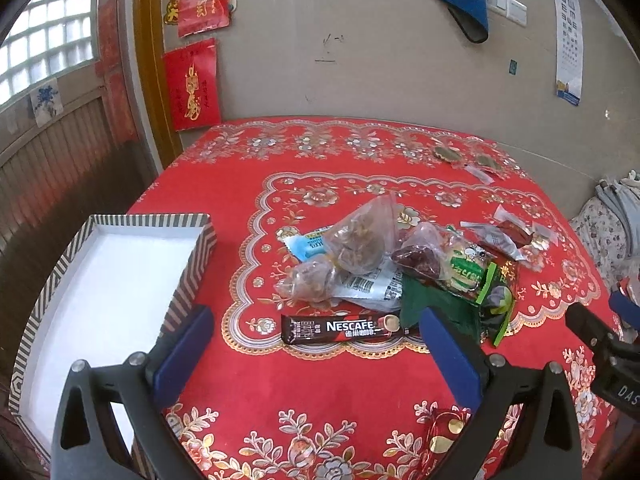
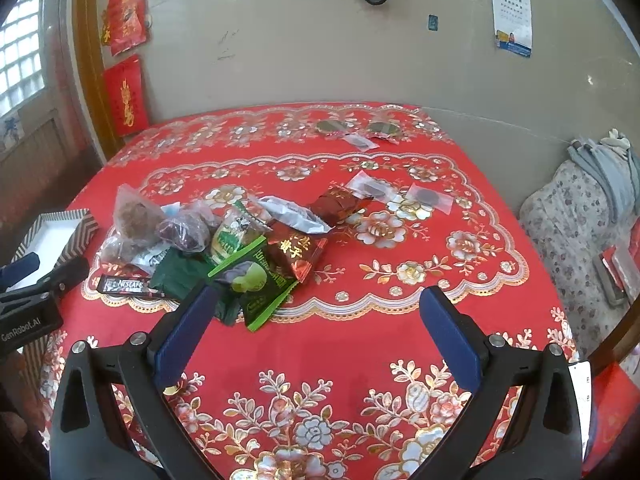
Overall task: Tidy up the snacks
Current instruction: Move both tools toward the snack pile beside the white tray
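A heap of snack packets (image 1: 400,264) lies mid-table: clear bags of brown lumps (image 1: 360,240), a dark red date pack, green packets (image 1: 496,300) and a red pouch (image 2: 294,254). A dark Nescafe stick (image 1: 340,328) lies at the heap's near edge. A striped box (image 1: 192,256) with a white inside stands at the left. My left gripper (image 1: 316,322) hovers open just before the stick, with nothing between its fingers. My right gripper (image 2: 316,300) is open above bare cloth, right of the heap (image 2: 224,240); its left finger overlaps the green packet (image 2: 256,284).
A red flowered cloth (image 2: 400,320) covers the table. Small clear sachets (image 2: 430,198) lie right of the heap, more sachets (image 2: 356,130) near the far edge. A small red-gold wrapper (image 1: 444,432) lies near my left gripper. Wall behind; bedding (image 2: 580,220) at right.
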`<state>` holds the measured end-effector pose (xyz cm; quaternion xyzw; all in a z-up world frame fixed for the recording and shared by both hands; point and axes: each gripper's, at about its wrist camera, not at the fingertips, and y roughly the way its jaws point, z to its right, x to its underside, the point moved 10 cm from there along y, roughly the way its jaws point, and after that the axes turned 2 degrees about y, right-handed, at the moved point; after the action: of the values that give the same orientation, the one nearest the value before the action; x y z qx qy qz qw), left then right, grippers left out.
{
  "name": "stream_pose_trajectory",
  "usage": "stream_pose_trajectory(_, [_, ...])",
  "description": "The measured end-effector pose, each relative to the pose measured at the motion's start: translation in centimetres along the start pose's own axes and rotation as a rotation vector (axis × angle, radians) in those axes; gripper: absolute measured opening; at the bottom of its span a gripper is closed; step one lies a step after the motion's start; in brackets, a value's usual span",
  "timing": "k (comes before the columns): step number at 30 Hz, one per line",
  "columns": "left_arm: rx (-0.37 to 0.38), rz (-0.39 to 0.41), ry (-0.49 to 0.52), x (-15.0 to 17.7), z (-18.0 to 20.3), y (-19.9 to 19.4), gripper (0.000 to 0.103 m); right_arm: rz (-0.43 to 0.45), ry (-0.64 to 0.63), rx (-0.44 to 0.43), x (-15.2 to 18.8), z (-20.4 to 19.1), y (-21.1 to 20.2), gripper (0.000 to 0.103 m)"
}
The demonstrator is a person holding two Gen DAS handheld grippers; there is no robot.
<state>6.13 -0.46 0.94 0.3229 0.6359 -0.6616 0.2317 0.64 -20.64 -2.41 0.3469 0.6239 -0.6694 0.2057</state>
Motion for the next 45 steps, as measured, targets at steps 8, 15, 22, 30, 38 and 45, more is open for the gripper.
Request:
stream_pose_trajectory(8, [-0.001,0.001,0.01,0.0,0.0,0.4,0.103,0.002,-0.006,0.005,-0.1,-0.2,0.6,0.103])
stream_pose_trajectory(15, [0.012,-0.015,0.009,0.0,0.3,0.9,0.103,0.005,-0.009,0.012,-0.1,-0.4,0.7,0.103])
stream_pose_trajectory(22, [0.012,-0.011,-0.004,-0.1,0.0,0.8,0.103,0.007,-0.009,0.008,-0.1,-0.6,0.7,0.103])
stream_pose_trajectory(30, [0.024,-0.022,0.002,-0.9,-0.2,1.1,0.103,0.007,-0.004,-0.002,-0.1,-0.6,0.8,0.103])
stream_pose_trajectory(38, [0.057,-0.06,-0.013,-2.7,-0.4,2.2,0.103,0.0,0.0,-0.023,-0.1,-0.6,1.0,0.103])
stream_pose_trajectory(45, [0.068,-0.099,0.076,-3.4,1.1,4.2,0.103,-0.007,-0.018,-0.048,0.0,-1.2,1.3,0.103])
